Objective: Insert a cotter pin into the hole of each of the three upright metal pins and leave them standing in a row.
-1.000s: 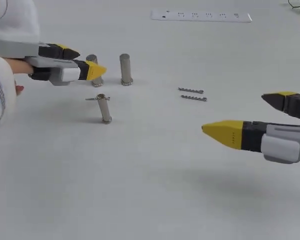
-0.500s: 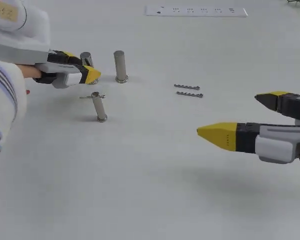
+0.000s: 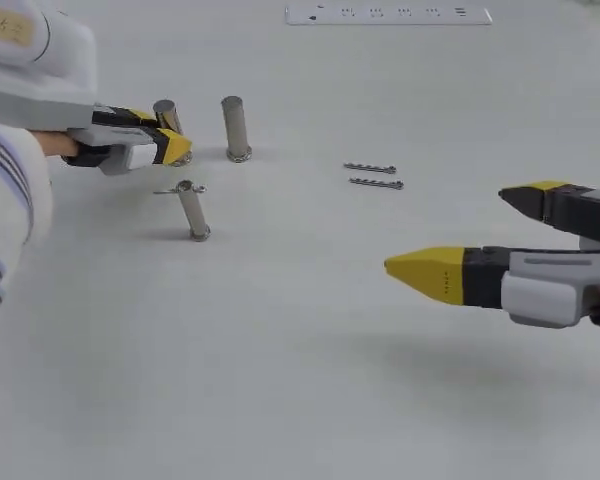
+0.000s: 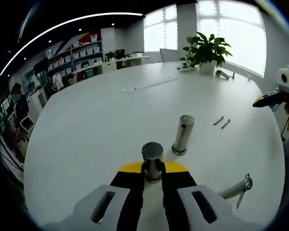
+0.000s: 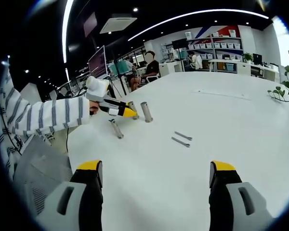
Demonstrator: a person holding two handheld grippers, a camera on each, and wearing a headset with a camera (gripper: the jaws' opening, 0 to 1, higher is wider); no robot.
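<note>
Left gripper [image 4: 152, 168] clamps a smooth, flat-topped cylindrical metal pin [image 4: 152, 151].

- Head view: I look forward and down from above the tabletop [image 3: 280, 380]; the right gripper [image 3: 442, 229] is near at lower right, the left gripper [image 3: 175, 133] farther off at upper left.
- Left gripper view: set low, very near an upright metal pin [image 4: 152, 161] between its own jaws, facing across the tabletop to a plant [image 4: 205, 48].
- Right gripper view: set well back, facing the left gripper.
- Shared by all three: the two loose cotter pins [image 3: 372, 175] and that pin.
</note>
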